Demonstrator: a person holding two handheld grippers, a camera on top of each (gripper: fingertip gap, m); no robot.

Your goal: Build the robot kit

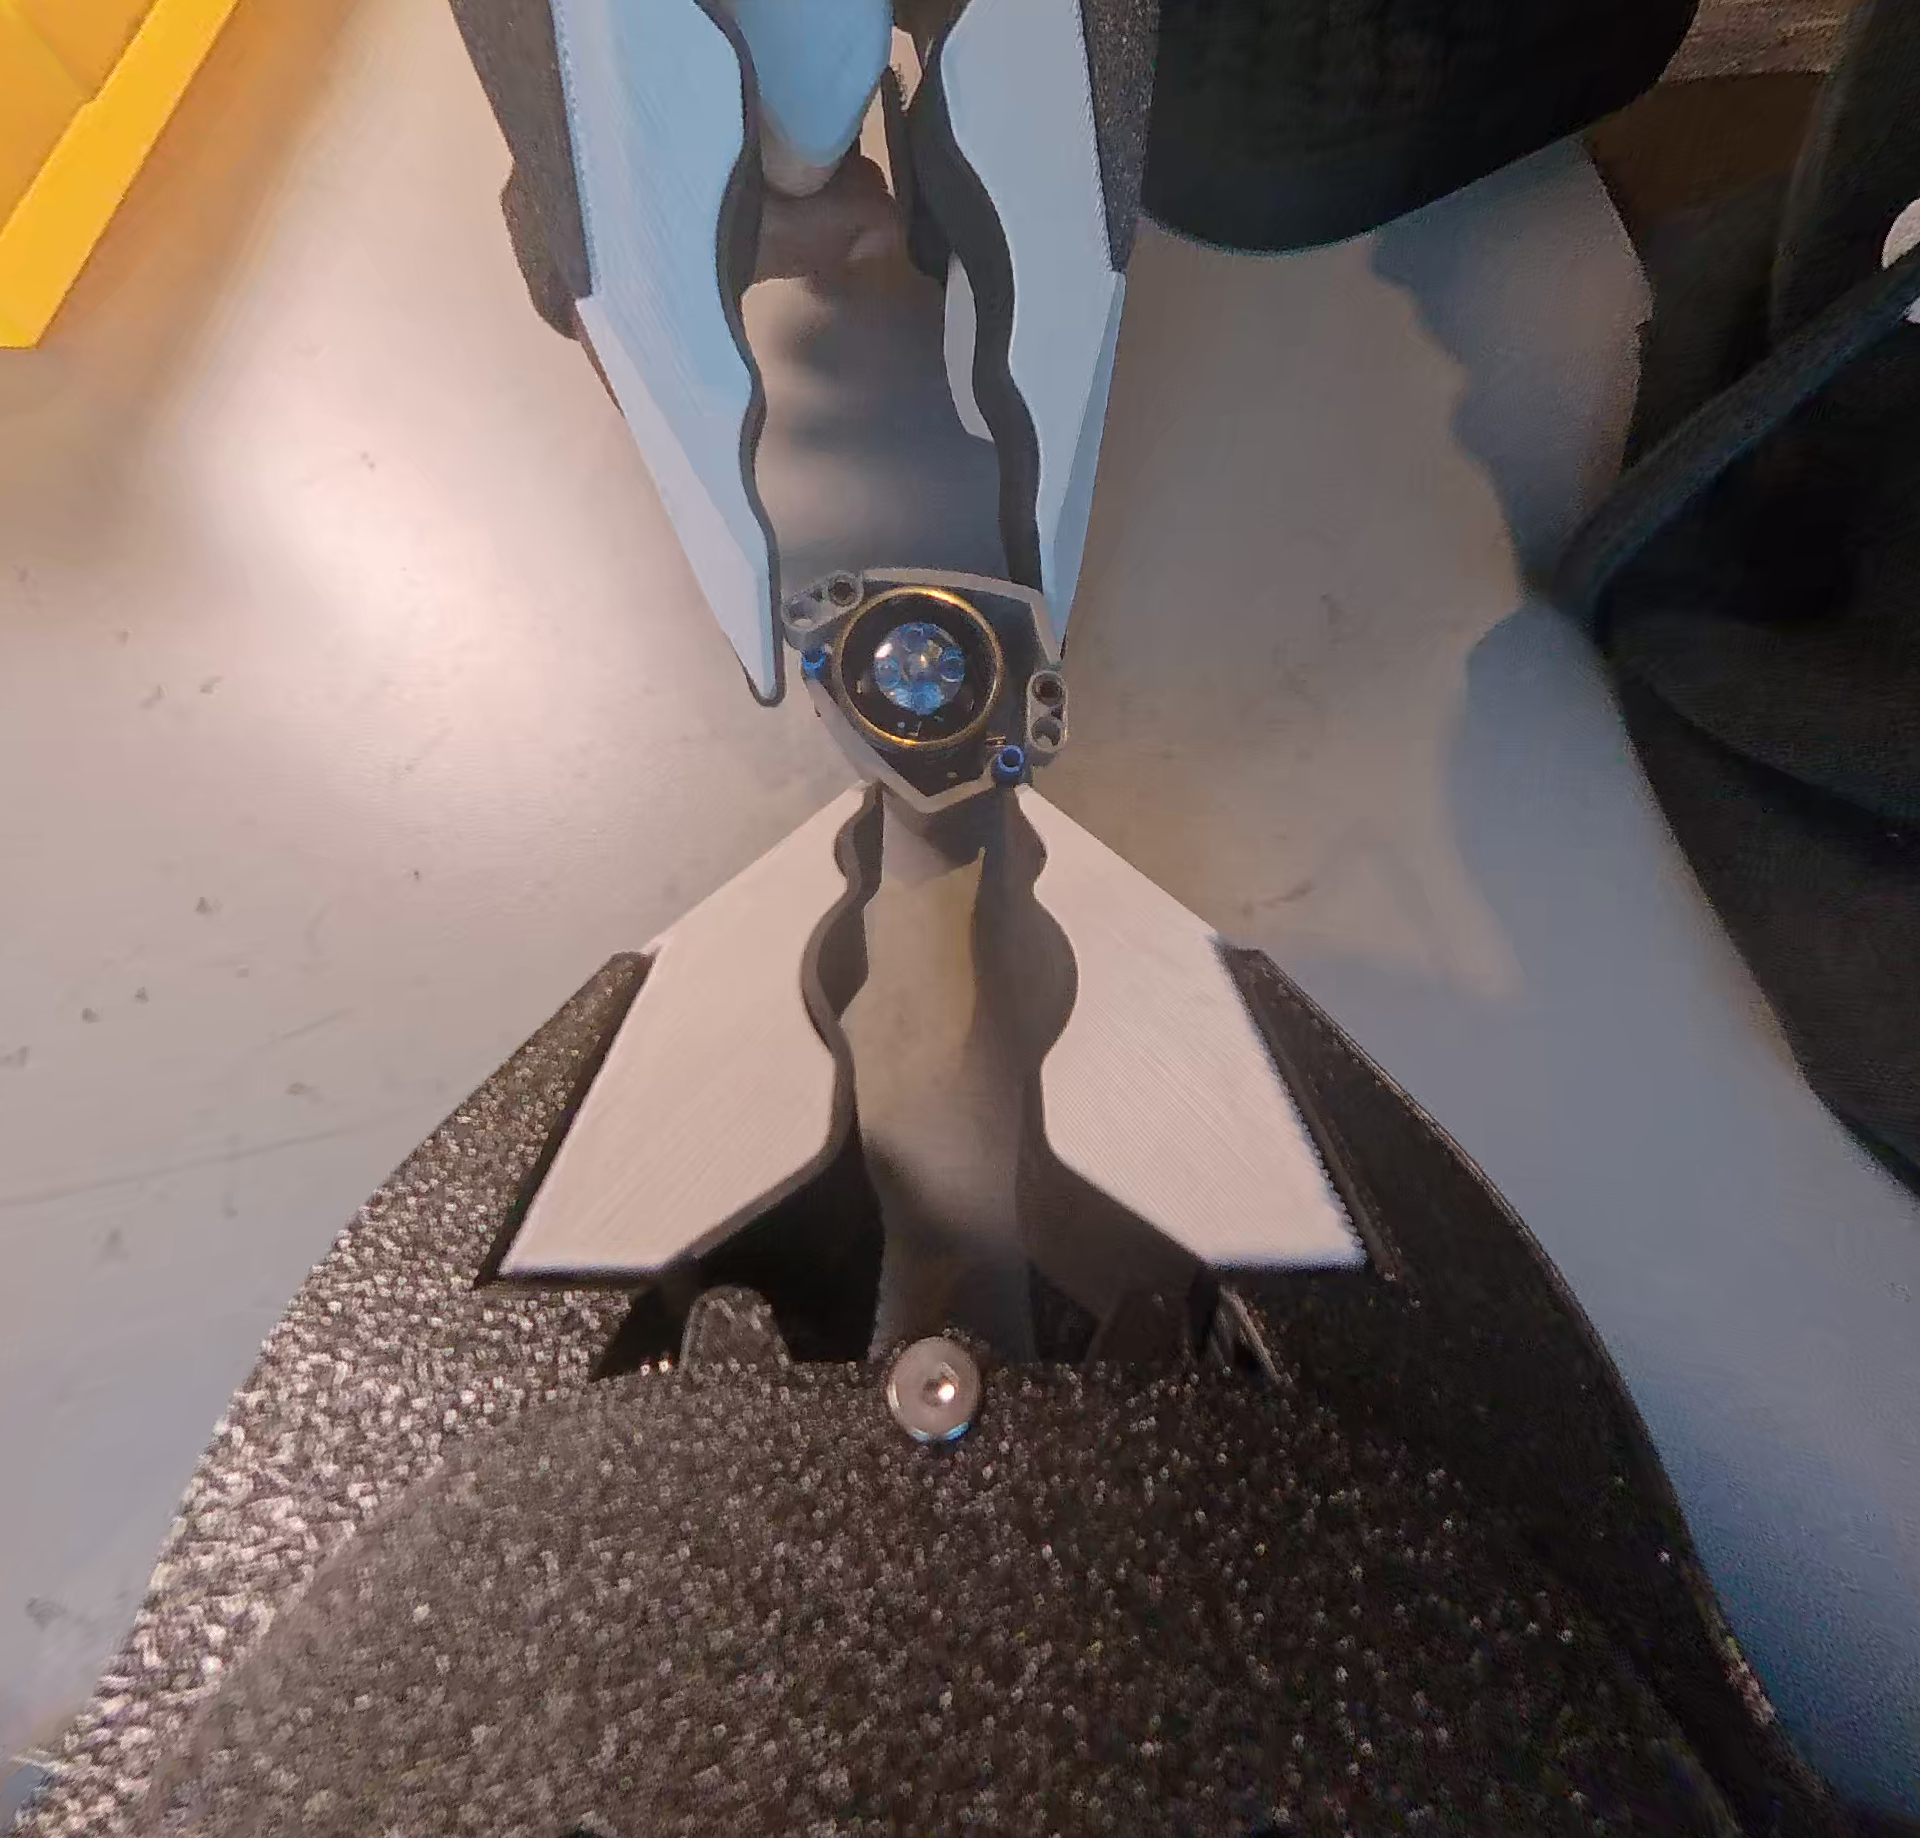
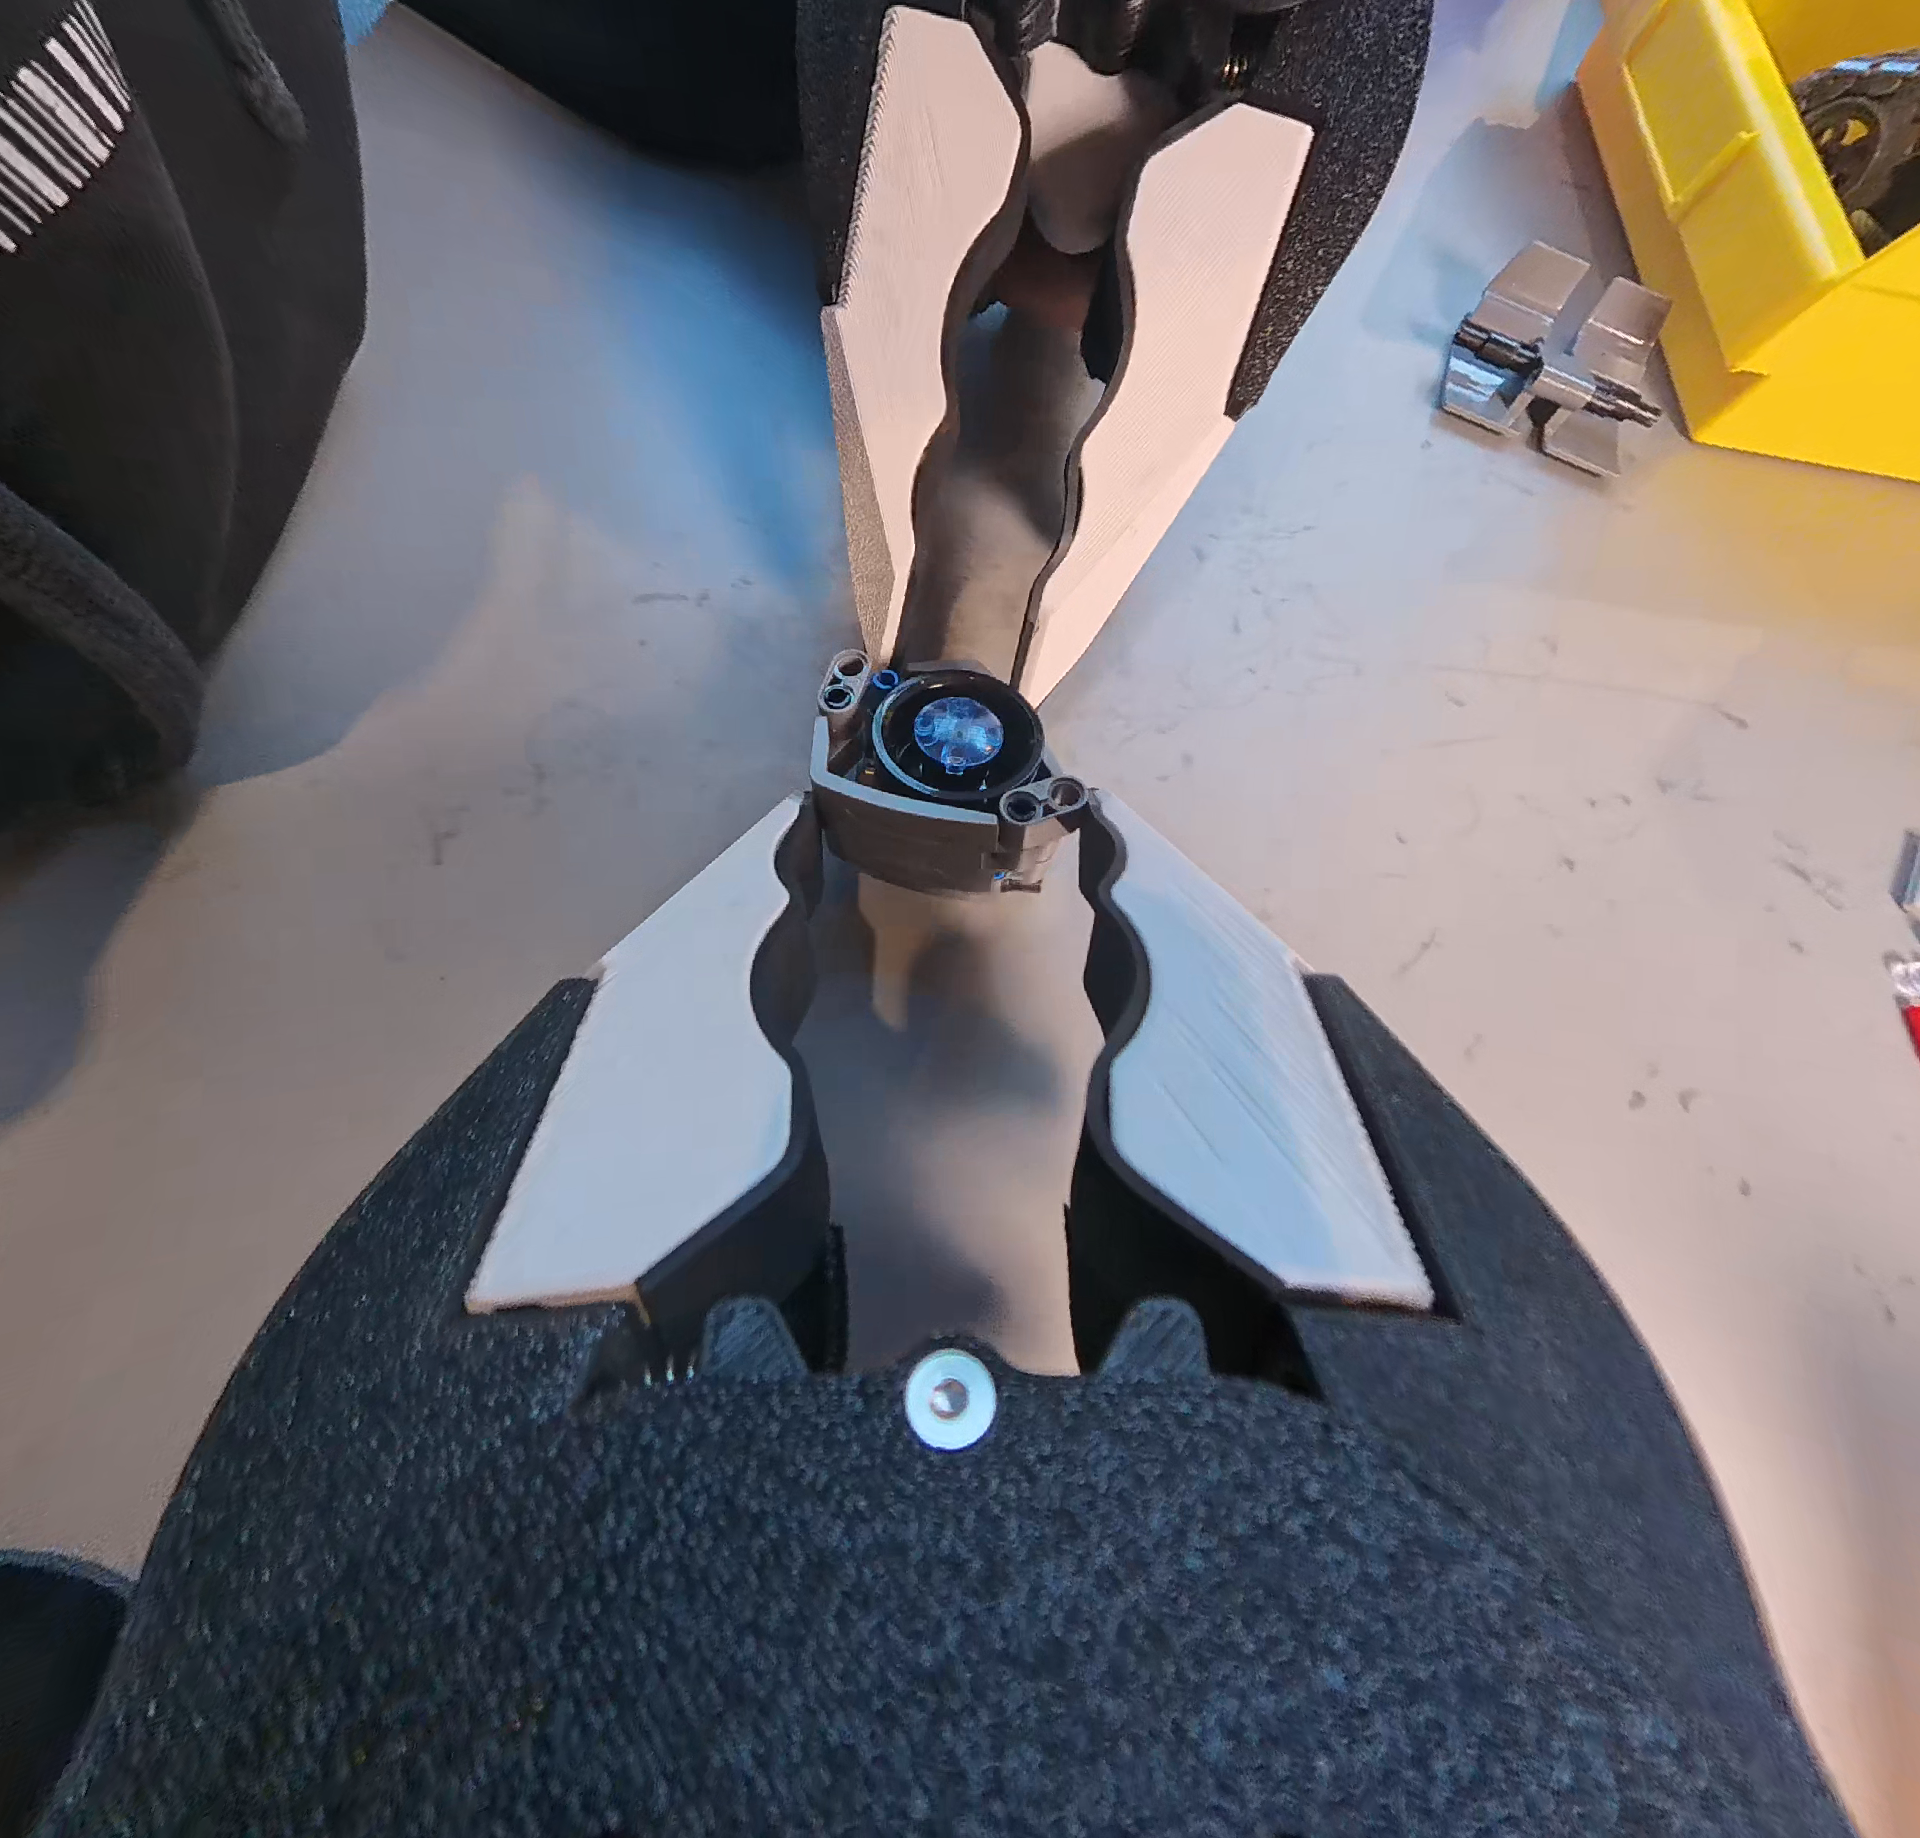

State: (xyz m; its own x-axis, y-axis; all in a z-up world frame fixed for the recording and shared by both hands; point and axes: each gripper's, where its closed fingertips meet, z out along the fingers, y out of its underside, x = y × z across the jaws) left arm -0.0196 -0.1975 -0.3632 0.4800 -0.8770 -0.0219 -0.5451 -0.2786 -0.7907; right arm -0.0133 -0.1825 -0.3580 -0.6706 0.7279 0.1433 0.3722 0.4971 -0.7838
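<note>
both of my claws meet tip to tip over the pale table (image 1: 312, 645), pinching one small grey plastic part (image 1: 920, 692) between them from opposite sides. my left claw (image 1: 925, 801) is pressed onto its near corner, fingers almost together, and my right claw (image 2: 940, 832) grips the same part (image 2: 935, 760) along its grey wall. it has a black ring around a clear blue stud on top and sits held above the table. beside my right claw lie two grey metal hinges (image 2: 1548, 375) next to a yellow bin (image 2: 1766, 178); dark clothing (image 2: 135, 334) fills the far left.
</note>
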